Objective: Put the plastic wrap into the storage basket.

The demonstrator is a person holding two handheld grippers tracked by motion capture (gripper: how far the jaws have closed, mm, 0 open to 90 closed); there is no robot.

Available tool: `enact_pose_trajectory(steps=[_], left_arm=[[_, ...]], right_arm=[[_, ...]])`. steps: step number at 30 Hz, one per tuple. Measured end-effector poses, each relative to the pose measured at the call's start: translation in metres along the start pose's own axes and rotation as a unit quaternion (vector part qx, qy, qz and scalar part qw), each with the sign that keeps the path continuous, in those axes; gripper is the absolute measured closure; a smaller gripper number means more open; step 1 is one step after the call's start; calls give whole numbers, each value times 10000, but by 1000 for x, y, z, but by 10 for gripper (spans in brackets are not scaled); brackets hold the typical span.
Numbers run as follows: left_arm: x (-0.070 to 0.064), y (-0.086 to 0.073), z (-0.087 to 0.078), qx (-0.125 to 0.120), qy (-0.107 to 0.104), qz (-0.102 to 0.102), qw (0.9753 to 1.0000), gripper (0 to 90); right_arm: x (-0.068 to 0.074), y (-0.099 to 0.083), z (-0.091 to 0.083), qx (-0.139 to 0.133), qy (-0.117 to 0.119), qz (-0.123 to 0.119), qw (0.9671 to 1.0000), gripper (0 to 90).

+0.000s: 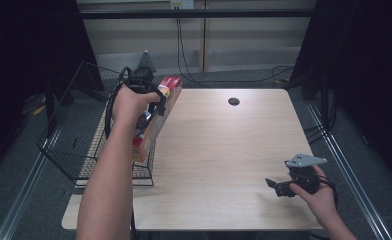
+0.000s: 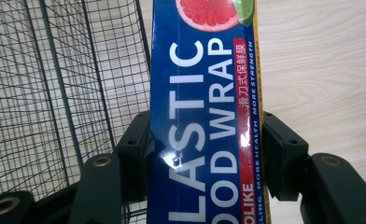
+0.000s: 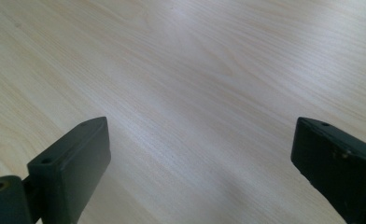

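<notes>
From above, my left forearm reaches up the table's left side, where my left gripper (image 1: 145, 95) holds the long plastic wrap box (image 1: 156, 120) tilted above the right edge of the black wire basket (image 1: 79, 150), while my right gripper (image 1: 280, 187) rests low near the near right corner of the wooden table (image 1: 224, 150). Along my left gripper's jaws, the blue plastic wrap box (image 2: 204, 116) is clamped between both pads, basket mesh (image 2: 55, 93) to its left and tabletop to its right. Along my right gripper (image 3: 200, 158), the jaws stand wide apart over bare wood.
</notes>
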State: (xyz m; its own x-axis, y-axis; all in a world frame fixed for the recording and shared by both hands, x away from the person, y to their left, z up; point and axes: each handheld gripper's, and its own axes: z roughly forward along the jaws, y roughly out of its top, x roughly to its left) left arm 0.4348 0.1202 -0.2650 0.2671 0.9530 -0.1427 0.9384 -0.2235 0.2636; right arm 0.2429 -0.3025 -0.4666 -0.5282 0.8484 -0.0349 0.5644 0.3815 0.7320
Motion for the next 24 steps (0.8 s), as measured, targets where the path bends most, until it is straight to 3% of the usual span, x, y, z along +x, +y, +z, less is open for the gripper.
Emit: enact_pose_trajectory(steps=[24], left_arm=[[30,-7,-24,-106,73,-348,9993,448]], right_arm=[[-1,0,2,9,-58,-32,10000,47]])
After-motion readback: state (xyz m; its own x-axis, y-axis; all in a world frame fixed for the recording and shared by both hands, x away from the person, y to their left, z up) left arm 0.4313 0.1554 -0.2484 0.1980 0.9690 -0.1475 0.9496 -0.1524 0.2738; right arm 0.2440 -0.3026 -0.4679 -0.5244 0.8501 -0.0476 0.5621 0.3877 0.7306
